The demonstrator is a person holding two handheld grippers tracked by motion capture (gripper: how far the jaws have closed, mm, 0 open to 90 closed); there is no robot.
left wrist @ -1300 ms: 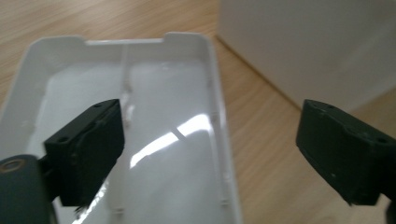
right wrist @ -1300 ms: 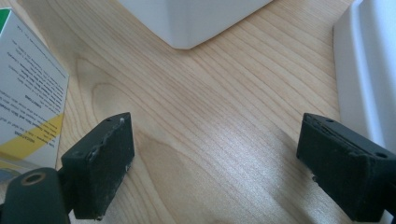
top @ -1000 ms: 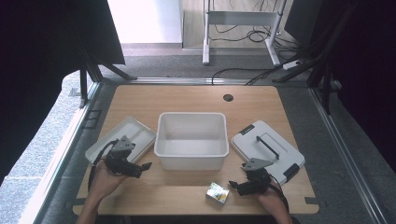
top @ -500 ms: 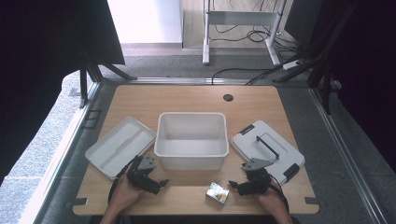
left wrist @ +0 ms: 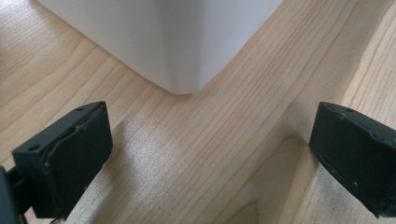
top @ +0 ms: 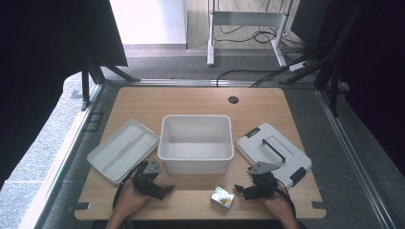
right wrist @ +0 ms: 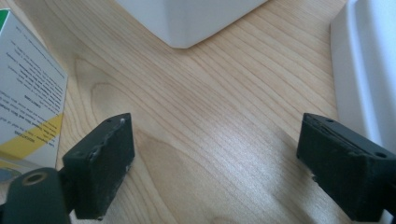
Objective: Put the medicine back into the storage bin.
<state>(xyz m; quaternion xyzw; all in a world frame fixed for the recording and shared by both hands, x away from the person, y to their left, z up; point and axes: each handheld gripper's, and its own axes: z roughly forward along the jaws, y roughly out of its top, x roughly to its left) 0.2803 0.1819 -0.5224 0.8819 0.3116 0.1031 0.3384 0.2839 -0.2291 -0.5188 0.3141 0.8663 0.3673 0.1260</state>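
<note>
The small box (top: 222, 197) lies on the table (top: 200, 102) near its front edge, just in front of the white bin (top: 196, 141) and outside it. We hold the right gripper (top: 242, 191) just beside it, jaws wide apart over bare wood, nothing between them. The left gripper (top: 165, 189) rests near the bin's front corner, jaws likewise spread and empty. We judge the work barely begun: the bin is empty, its lid (top: 273, 152) and a tray (top: 122, 149) set aside.
</note>
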